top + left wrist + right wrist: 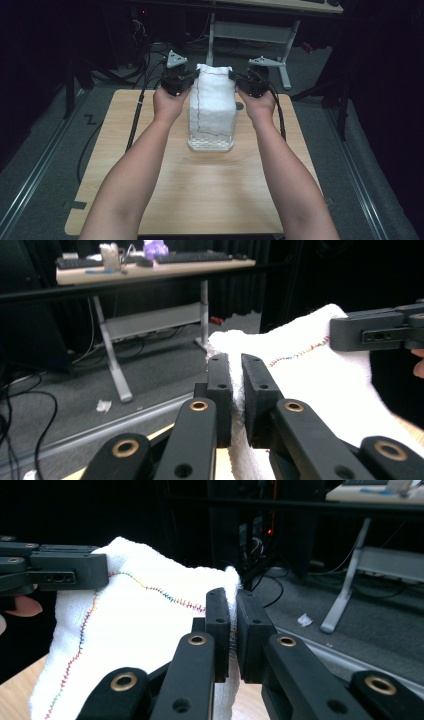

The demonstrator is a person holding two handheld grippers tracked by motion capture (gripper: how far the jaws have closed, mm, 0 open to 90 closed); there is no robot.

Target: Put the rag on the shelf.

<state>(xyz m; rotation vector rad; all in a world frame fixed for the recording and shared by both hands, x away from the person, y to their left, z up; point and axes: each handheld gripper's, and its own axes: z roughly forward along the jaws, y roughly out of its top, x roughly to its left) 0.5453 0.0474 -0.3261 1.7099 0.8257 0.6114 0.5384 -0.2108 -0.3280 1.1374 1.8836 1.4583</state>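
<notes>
White towel (212, 100) hangs straight down between my left gripper (192, 79) and right gripper (235, 77), each clamped on a top corner, above the clear container (211, 142) at the table (150, 200) centre.

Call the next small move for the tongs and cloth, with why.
Probably lower both together: the left tongs and right tongs each pinch a top corner of the white stitched terry cloth, which hangs into the clear plastic container on the wooden table.

White towel (212, 97) with multicoloured stitching, held up by its top corners, hanging into a clear container (211, 142) mid-surface
</notes>
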